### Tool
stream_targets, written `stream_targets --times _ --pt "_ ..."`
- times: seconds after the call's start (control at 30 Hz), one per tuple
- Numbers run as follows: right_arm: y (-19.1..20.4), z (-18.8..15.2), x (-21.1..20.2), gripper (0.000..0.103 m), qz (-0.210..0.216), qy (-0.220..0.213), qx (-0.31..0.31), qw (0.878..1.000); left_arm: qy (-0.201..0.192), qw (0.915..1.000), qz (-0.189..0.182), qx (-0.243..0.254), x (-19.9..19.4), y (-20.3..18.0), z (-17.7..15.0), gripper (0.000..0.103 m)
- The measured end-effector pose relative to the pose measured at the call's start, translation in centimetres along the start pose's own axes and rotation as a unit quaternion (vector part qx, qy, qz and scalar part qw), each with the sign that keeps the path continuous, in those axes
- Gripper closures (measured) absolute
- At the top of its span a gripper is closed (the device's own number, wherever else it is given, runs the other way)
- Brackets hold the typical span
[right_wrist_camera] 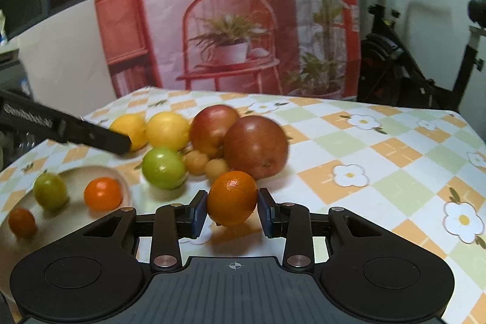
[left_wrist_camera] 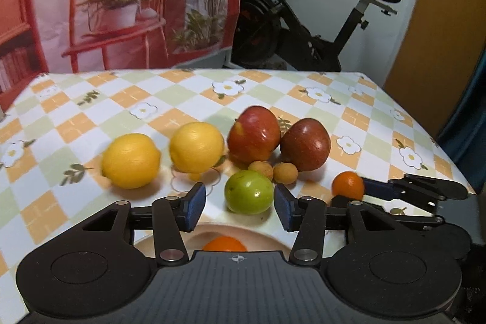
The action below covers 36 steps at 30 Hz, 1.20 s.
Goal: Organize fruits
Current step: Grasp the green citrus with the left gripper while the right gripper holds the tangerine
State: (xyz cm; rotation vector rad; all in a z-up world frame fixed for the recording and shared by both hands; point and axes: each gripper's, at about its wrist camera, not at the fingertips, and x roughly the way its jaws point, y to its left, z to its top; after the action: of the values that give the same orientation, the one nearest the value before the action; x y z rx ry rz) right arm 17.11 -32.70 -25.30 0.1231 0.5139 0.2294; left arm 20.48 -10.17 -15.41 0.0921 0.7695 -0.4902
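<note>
Right gripper (right_wrist_camera: pixel 232 207) is clenched on a small orange (right_wrist_camera: pixel 232 198); both blue pads press its sides, and the fruit looks lifted just clear of the checked tablecloth (right_wrist_camera: pixel 379 148), with a shadow beneath it. Left gripper (left_wrist_camera: pixel 240 204) stands released and holds nothing, its jaws framing a green fruit (left_wrist_camera: pixel 248 192) that lies a little beyond the tips, not between the pads.

The cream plate (right_wrist_camera: pixel 118 175) sits at near left in the right wrist view and already holds a green fruit (right_wrist_camera: pixel 50 190), an orange (right_wrist_camera: pixel 102 193) and a darker small orange (right_wrist_camera: pixel 21 222). Still on the cloth: two lemons (left_wrist_camera: pixel 130 161) (left_wrist_camera: pixel 196 146), two red apples (left_wrist_camera: pixel 253 132) (left_wrist_camera: pixel 305 148), two small tan round fruits (left_wrist_camera: pixel 261 169) (left_wrist_camera: pixel 285 172).

Step in hand, as judged: carrying the gripped orange over to the plate while the left lines up on the green fruit.

Next move calls for: right swings leftward over the rim and releases low so the orange does not roll out. Left must advance until the pads flank the green fruit's widest part, then close. Risk: the two grippers cross paths near the plate.
</note>
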Motion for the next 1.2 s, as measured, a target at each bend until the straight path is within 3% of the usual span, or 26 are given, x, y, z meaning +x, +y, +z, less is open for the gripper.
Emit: stream_targets --times 0.3,0.63,0.7,0.93,1.2 --pt "-1.2 -0.3 -0.1 0.07 0.003 -0.004 0.029 1.0 0.032 0.9992 0.013 0.023 4.0 -1.0 0.5 0.045" --pt "-1.6 -0.3 0.2 0.07 0.014 0.003 0.046 0.999 0.056 0.9979 0.008 0.031 5.8 -1.6 0.4 0.046" --pt "-1.5 -0.3 0.3 0.07 0.015 0.005 0.046 0.999 0.051 0.998 0.013 0.035 5.6 -1.6 0.4 0.052" --pt "-1.5 -0.3 0.5 0.07 0.018 0.01 0.047 0.999 0.042 0.9983 0.009 0.04 5.1 -1.7 0.3 0.052" --pt "-1.7 -0.3 0.5 0.07 0.022 0.006 0.05 0.998 0.003 0.999 0.008 0.043 2.2 -2.5 0.2 0.052"
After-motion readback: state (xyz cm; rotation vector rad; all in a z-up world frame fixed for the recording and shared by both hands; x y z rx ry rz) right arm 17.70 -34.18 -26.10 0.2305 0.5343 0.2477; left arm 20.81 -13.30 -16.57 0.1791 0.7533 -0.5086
